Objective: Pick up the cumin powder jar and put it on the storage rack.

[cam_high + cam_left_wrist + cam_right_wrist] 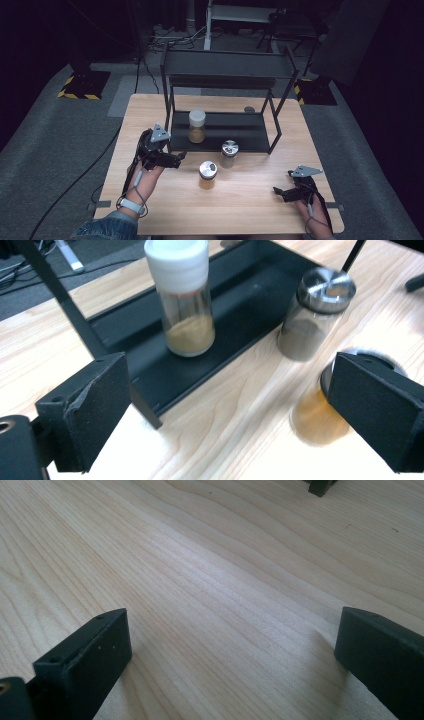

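The left gripper (181,157) stands with its jaws wide apart and nothing between them, at the left of the wooden table (250,210), just in front of the black rack (220,137); its tips point toward the amber jar (207,175), which stands upright on the table a little to their right, near but not touched; in the left gripper view that jar (320,417) sits partly behind the right-hand jaw. On the rack's lower shelf, farther back, the white-capped jar (196,126) already stands upright; just right of the amber jar and beside the shelf's front edge stands the steel-capped jar (229,153), on the table. The right gripper (276,190) rests low at the table's right side, well apart from all the jars, its jaws spread over bare wood. As I judge it, the step in hand is the approach to the amber jar, the shelving being one jar along; the next move calls for bringing the spread jaws level around the glass body below the cap, squared to it, then closing gently so the jar does not tip or slide into its steel-capped neighbour.
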### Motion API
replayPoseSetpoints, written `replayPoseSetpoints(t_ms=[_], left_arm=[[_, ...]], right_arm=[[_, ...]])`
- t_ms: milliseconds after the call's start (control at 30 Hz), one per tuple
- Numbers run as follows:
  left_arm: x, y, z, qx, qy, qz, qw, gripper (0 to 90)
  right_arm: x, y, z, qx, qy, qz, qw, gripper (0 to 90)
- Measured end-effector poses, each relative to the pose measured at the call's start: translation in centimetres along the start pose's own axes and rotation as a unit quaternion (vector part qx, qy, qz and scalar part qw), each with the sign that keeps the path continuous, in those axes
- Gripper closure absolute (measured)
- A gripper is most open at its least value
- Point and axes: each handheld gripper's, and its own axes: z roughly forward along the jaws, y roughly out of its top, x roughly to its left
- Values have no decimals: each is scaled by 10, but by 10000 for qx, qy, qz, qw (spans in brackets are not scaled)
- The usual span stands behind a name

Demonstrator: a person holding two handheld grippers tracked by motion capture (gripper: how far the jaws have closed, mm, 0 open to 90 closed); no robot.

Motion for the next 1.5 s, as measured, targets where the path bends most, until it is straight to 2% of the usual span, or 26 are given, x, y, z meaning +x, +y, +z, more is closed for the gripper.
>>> replayPoseSetpoints(t_ms=[33, 267, 300, 400, 767, 967, 1133, 1300, 1500], left_arm=[[-4, -6, -1, 29, 67, 47, 10000, 36], [-10, -25, -1, 119, 129, 153, 9997, 42], [-13, -34, 0, 108, 154, 152, 9997, 43], [-17, -47, 4, 122, 188, 202, 9995, 52], [-24, -85, 20, 189, 181, 69, 9996, 62], [-23, -95, 30, 385, 139, -21, 9992, 62], [-23, -97, 35, 535, 143, 30, 9985, 64], [-23, -102, 42, 667, 125, -39, 9977, 63], [-24, -106, 54, 893, 79, -47, 9960, 59]], right_arm=[[0, 0, 0, 1, -1, 3, 10000, 13], [0, 0, 0, 1, -1, 3, 10000, 13], [0, 0, 0, 1, -2, 2, 10000, 13], [0, 0, 0, 1, -1, 3, 10000, 13], [0, 0, 0, 1, -2, 4, 10000, 13], [0, 0, 0, 1, -2, 4, 10000, 13], [0, 0, 0, 1, -2, 4, 10000, 13], [0, 0, 0, 1, -3, 5, 10000, 13], [0, 0, 0, 2, -2, 4, 10000, 13]])
